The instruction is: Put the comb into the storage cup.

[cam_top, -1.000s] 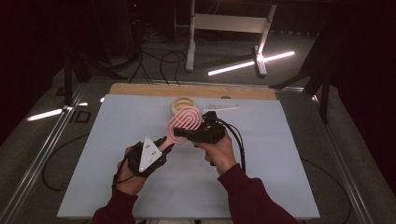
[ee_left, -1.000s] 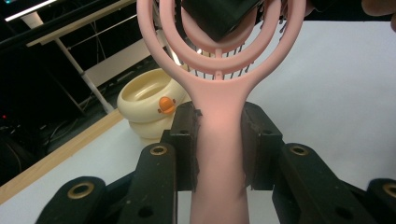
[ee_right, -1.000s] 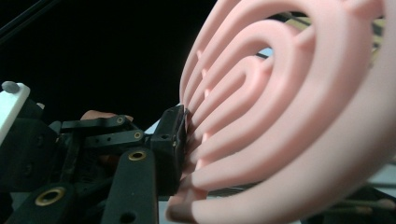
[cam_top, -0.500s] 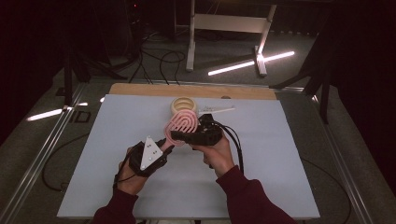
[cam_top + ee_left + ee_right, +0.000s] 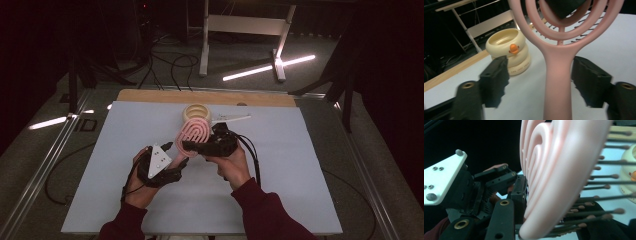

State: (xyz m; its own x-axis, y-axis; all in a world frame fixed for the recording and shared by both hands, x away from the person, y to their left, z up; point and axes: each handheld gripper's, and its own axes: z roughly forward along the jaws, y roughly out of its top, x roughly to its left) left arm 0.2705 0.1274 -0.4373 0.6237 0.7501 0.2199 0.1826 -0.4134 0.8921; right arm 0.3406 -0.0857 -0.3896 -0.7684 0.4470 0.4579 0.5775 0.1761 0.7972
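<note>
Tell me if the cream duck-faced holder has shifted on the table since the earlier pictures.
No. The cream holder sits at the same spot beside the wooden strip at the table's far edge.

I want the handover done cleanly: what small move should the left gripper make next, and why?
Probably draw the left gripper back off the handle. Its jaws have just been opening and now stand clear on both sides of the pink hairbrush, while the right gripper is clamped on the brush head, so the brush is likely carried there.

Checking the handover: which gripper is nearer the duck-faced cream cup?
Right. The right gripper, clamped on the pink hairbrush head, sits just before the cup; the left gripper straddles the handle, farther back.
</note>
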